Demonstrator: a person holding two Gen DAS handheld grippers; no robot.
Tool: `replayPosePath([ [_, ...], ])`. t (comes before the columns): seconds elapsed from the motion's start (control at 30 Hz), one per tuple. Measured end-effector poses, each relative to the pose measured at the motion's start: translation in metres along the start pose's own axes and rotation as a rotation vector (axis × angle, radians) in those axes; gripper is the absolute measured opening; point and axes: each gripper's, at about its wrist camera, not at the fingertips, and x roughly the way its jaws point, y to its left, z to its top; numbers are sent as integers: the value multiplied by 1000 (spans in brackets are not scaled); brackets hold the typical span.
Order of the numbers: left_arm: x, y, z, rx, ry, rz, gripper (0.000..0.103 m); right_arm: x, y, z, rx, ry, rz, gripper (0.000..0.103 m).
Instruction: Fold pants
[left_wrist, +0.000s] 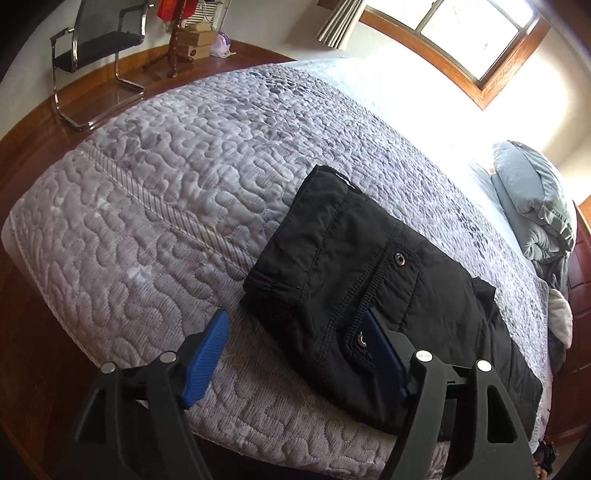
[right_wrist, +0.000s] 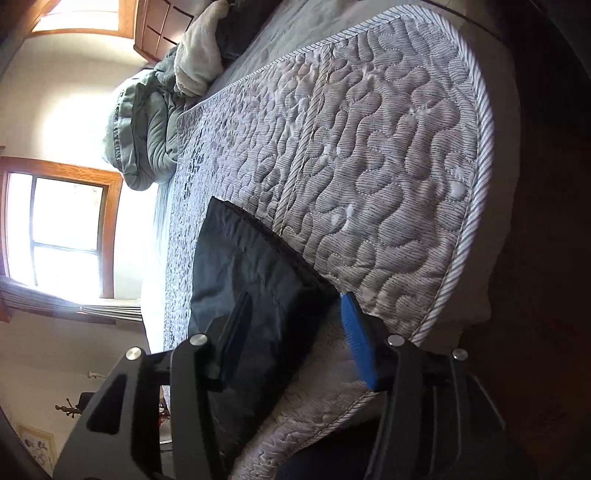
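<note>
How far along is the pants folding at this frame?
Done: the black pants lie in a compact folded bundle on the quilted bedspread. In hand: nothing; the left gripper and right gripper stand open over the bundle. Left: little visible, perhaps squaring the uneven lower layer.

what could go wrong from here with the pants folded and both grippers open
1. The folded black pants lie near the bed's edge, so a nudge could slide them off.
2. One blue pad of the left gripper sits at the pocket flap with its snap; pulling away could snag it and lift the fold.
3. The right gripper straddles the pants' edge, so it could drag the top layer askew.
</note>
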Motion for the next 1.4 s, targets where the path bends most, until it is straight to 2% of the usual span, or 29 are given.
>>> replayPosePath([
  [0.07,2,-4,-6,10,3,-4,84,2,0,-1,-3,7,3,53],
  [0.43,28,-16,-22,-41,52,-35,87,32,0,-10,20,49,20,54],
  [0.77,34,-22,-28,-82,-12,0,87,45,-8,-9,28,48,60,58],
  [0.87,37,-23,-32,-102,-33,8,87,49,-5,-9,27,45,67,62],
  [1.07,44,-24,-44,-118,-59,21,89,53,0,-9,10,39,98,63],
  [1.4,46,-22,-43,-106,-50,27,93,61,0,-9,6,22,109,63],
])
